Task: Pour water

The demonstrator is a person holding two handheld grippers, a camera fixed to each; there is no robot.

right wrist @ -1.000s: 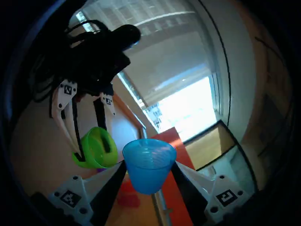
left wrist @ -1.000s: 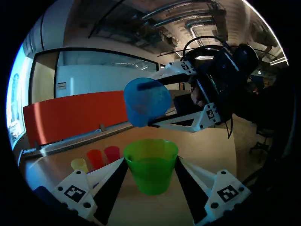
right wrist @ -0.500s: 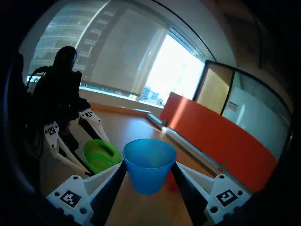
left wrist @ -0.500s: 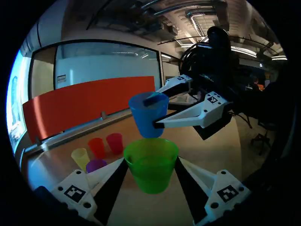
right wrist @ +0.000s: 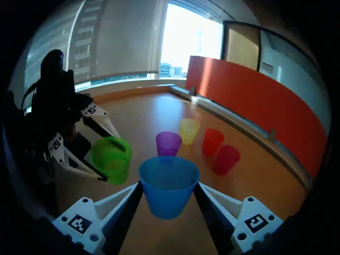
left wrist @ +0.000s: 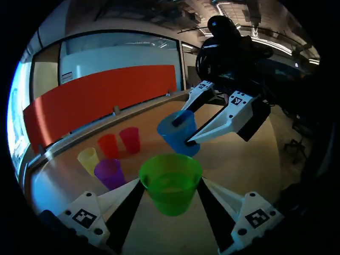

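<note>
Left gripper view: green cup (left wrist: 171, 190) between jaws; square marker tags (left wrist: 84, 218).

A light wooden table (right wrist: 140, 114) spans the centre of the right gripper view. Four cups stand clustered on it, right of centre: purple cup (right wrist: 168, 143), yellow cup (right wrist: 188, 130), orange cup (right wrist: 212, 141), red cup (right wrist: 225, 159).

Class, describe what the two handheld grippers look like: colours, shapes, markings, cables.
Both the left gripper and right gripper have white, tapering fingers with black inner strips. Each finger base carries a square black-and-white tag. Behind the fingers sits a bulky black body with looping black cables.
</note>
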